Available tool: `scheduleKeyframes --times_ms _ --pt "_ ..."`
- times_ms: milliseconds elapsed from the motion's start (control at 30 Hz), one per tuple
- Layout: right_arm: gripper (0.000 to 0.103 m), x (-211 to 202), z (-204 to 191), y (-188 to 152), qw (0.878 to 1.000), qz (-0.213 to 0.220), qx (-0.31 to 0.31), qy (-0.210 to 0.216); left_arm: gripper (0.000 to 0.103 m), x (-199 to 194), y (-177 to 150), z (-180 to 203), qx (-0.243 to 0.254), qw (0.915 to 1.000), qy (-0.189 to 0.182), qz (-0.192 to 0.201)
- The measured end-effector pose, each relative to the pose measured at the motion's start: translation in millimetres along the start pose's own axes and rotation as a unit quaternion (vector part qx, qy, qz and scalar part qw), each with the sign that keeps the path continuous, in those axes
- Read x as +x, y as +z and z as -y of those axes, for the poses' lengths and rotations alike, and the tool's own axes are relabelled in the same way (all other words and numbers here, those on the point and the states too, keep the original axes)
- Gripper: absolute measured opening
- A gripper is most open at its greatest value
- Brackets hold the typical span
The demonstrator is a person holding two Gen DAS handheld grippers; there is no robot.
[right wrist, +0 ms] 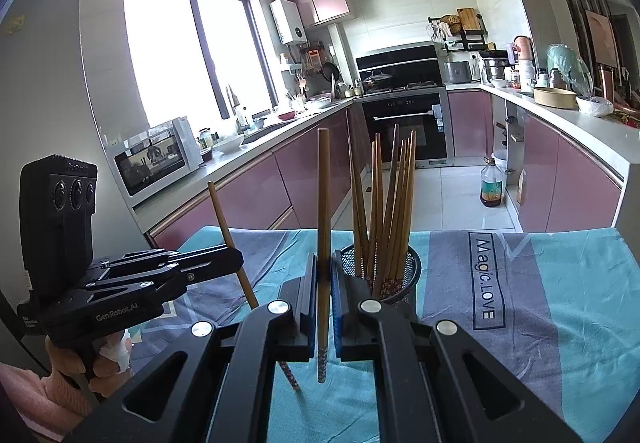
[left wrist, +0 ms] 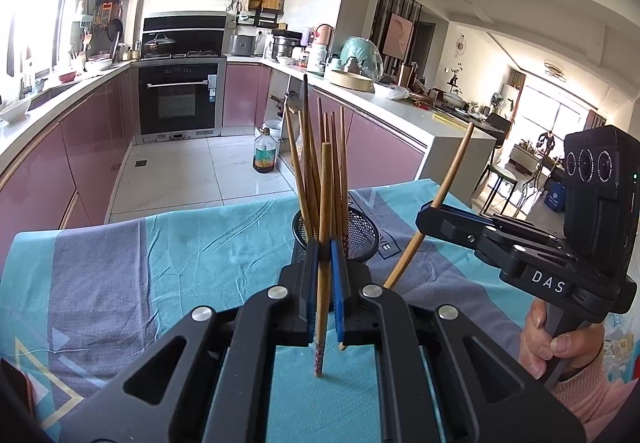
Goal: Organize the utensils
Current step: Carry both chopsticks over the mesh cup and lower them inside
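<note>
Item: left gripper (left wrist: pixel 324 263), lower centre of the left wrist view. Jaws clenched on one wooden chopstick (left wrist: pixel 323 211), held near upright, patterned tip hanging just above the cloth.

Item: right gripper (right wrist: pixel 324 275), lower centre of the right wrist view. Jaws likewise clamped on a second chopstick (right wrist: pixel 323 203), long axis also close to vertical; seen from the left view it leans somewhat.

Item: black mesh holder (left wrist: pixel 360 231), centre of frame, just beyond both sets of fingertips. Contains a bundle of chopsticks (right wrist: pixel 386 211), standing and fanned outward.

Relation governing the next move: the holder lies forward of both grippers, its mouth facing up, and both held sticks already stand roughly parallel to those inside. In the right view the holder sits slightly right of the jaws; which hand is nearer probably cannot be settled from fisheye views.

Surface: teal and grey tablecloth (right wrist: pixel 560 303), creased, lettered at right.

Room: kitchen with pink cabinets (right wrist: pixel 312 171), built-in oven (right wrist: pixel 408 127), bright window upper left.
</note>
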State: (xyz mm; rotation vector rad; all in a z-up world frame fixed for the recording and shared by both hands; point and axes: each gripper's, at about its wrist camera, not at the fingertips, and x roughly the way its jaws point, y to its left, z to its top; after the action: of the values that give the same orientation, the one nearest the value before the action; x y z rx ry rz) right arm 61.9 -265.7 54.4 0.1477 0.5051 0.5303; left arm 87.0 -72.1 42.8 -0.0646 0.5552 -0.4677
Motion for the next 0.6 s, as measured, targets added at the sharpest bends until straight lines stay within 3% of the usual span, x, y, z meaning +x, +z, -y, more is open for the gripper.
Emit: scheduleKeyframes --times_ms 600 --pt "0.005 -7.1 -0.6 13.4 1.0 0.019 -0.009 0.001 0.007 -8.6 9.7 0.0 0.005 0.9998 -0.005 0.02"
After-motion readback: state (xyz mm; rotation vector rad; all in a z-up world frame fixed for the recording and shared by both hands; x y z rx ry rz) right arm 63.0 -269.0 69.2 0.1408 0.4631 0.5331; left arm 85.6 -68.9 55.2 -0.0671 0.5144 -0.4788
